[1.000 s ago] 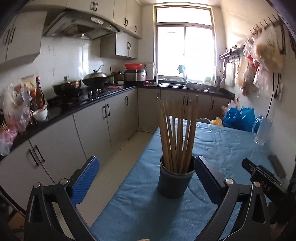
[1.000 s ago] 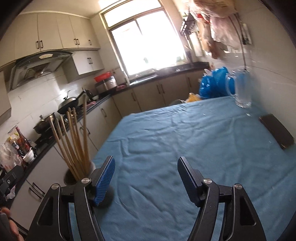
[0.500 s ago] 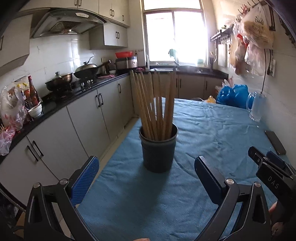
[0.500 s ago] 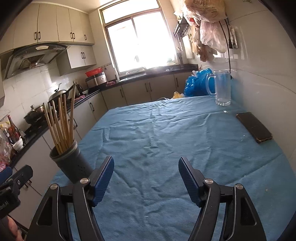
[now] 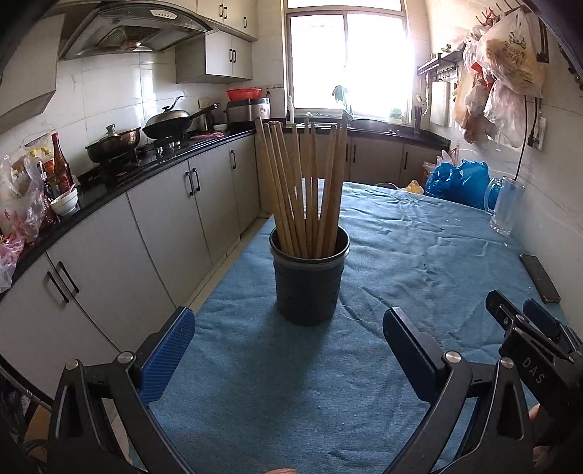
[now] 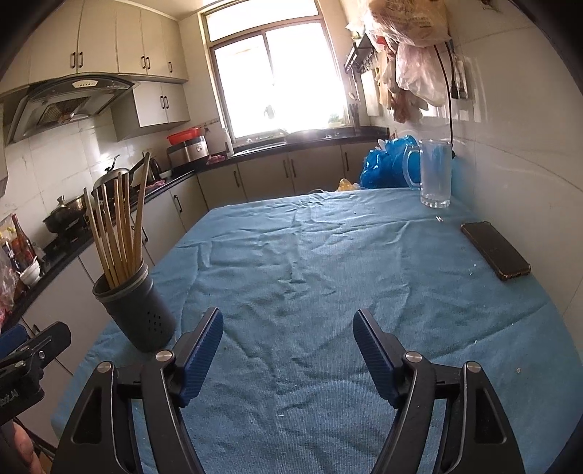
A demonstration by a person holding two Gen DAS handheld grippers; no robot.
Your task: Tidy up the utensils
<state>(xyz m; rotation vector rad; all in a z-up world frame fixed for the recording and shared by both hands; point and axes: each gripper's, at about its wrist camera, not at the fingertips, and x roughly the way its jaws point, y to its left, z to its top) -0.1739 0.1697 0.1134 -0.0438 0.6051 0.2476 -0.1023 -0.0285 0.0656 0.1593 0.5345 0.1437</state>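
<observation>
Lettering "DAS" on right gripper (image 5: 539, 350) body

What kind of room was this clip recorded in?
A home kitchen, most likely: a range hood hangs over a stove with a wok, a sink counter sits under the window, and a chopstick holder stands on a table covered with a blue cloth.

White tiled walls (image 5: 109, 87), grey base cabinets (image 5: 164, 218), and a black worktop (image 5: 145, 166) were noted; a bright window (image 6: 277, 80) admitted daylight.
</observation>
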